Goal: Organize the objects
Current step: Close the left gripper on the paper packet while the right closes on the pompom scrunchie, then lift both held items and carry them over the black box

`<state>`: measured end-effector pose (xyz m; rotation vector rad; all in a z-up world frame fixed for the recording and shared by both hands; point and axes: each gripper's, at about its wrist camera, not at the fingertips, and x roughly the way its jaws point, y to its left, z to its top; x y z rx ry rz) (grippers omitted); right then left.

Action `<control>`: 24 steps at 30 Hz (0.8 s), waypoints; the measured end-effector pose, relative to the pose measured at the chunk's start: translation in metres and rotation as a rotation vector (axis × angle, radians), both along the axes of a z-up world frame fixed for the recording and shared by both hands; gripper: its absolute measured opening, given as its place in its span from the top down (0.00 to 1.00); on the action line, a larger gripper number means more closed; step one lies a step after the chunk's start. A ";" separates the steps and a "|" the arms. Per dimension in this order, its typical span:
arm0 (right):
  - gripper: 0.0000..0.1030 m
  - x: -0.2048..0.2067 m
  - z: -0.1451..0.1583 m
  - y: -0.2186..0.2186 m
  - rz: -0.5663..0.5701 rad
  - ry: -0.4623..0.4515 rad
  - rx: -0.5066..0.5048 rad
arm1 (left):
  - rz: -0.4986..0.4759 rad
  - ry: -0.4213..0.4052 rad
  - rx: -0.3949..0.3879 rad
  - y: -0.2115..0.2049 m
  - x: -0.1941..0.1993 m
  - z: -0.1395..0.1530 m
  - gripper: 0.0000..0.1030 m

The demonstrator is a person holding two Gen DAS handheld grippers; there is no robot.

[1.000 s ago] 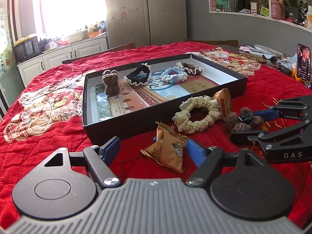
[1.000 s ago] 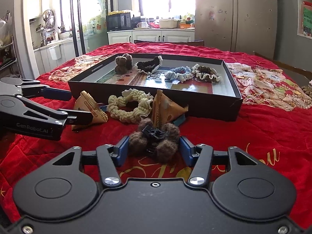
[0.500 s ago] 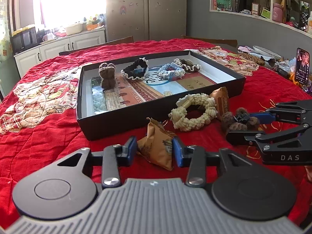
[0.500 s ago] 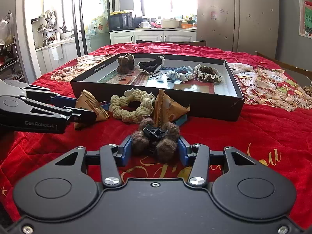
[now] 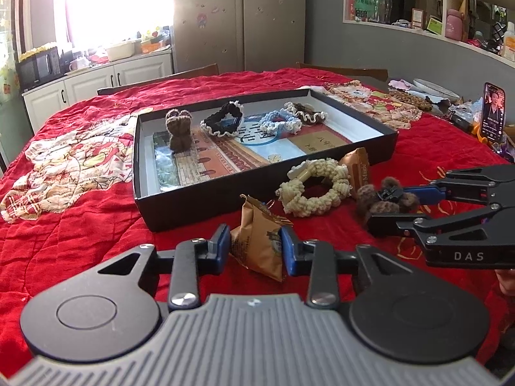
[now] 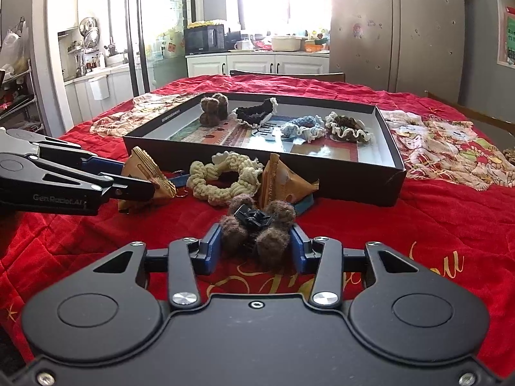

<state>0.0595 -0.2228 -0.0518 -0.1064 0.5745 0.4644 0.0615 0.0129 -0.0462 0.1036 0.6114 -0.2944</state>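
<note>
My left gripper (image 5: 256, 244) is shut on a brown triangular snack packet (image 5: 259, 244), also seen in the right wrist view (image 6: 145, 173). My right gripper (image 6: 257, 241) is shut on a brown fuzzy hair clip (image 6: 257, 228), which the left wrist view (image 5: 386, 197) shows too. A cream crochet scrunchie (image 5: 313, 186) and a second brown packet (image 5: 357, 170) lie on the red cloth in front of the black tray (image 5: 193, 202). The tray holds a brown fuzzy clip (image 5: 178, 130) and black (image 5: 222, 120), blue (image 5: 276, 120) and brown (image 5: 305, 112) scrunchies.
A red quilted cloth (image 5: 80, 225) covers the table. A phone on a stand (image 5: 492, 112) and clutter sit at the right edge. Chairs (image 5: 161, 78) stand behind the table, with kitchen cabinets and a fridge beyond.
My left gripper has closed from wide open onto the snack packet. My right gripper has tightened on the fuzzy clip. Both have stayed roughly in place.
</note>
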 end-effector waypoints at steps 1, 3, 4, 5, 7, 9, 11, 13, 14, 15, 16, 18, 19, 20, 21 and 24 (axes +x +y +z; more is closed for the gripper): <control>0.60 -0.001 0.002 0.000 0.004 -0.003 0.003 | -0.003 -0.003 -0.002 0.000 -0.001 0.002 0.64; 0.60 -0.003 0.006 -0.001 0.012 -0.012 0.011 | -0.007 -0.012 -0.006 0.000 -0.004 0.006 0.64; 0.60 -0.004 0.009 -0.001 0.015 -0.019 0.015 | -0.009 -0.018 -0.008 0.001 -0.005 0.008 0.64; 0.60 -0.005 0.011 -0.002 0.016 -0.025 0.019 | -0.009 -0.024 -0.010 0.001 -0.006 0.011 0.64; 0.60 -0.007 0.018 -0.003 0.019 -0.038 0.031 | -0.008 -0.035 -0.017 0.002 -0.007 0.016 0.64; 0.60 -0.008 0.025 -0.004 0.023 -0.050 0.041 | -0.006 -0.046 -0.030 0.004 -0.008 0.022 0.64; 0.60 -0.008 0.032 -0.005 0.026 -0.065 0.044 | -0.006 -0.058 -0.036 0.005 -0.008 0.027 0.64; 0.60 -0.009 0.040 -0.005 0.032 -0.086 0.044 | -0.006 -0.074 -0.036 0.005 -0.007 0.033 0.64; 0.60 -0.008 0.043 -0.005 0.034 -0.096 0.045 | -0.005 -0.083 -0.035 0.005 -0.006 0.035 0.64; 0.60 -0.007 0.048 -0.005 0.034 -0.107 0.047 | -0.003 -0.095 -0.035 0.005 -0.005 0.038 0.64; 0.60 -0.006 0.052 -0.005 0.034 -0.119 0.048 | -0.001 -0.105 -0.035 0.005 -0.004 0.041 0.64; 0.60 -0.002 0.059 -0.004 0.032 -0.145 0.043 | 0.009 -0.125 -0.036 0.006 0.001 0.047 0.64; 0.60 0.001 0.063 -0.002 0.032 -0.158 0.038 | 0.013 -0.132 -0.037 0.007 0.003 0.049 0.64; 0.60 0.004 0.066 0.000 0.033 -0.171 0.033 | 0.019 -0.138 -0.039 0.008 0.007 0.051 0.64; 0.60 0.008 0.069 0.002 0.032 -0.181 0.029 | 0.027 -0.143 -0.041 0.009 0.011 0.053 0.64; 0.60 0.022 0.076 0.009 0.030 -0.197 0.026 | 0.059 -0.154 -0.049 0.015 0.025 0.059 0.64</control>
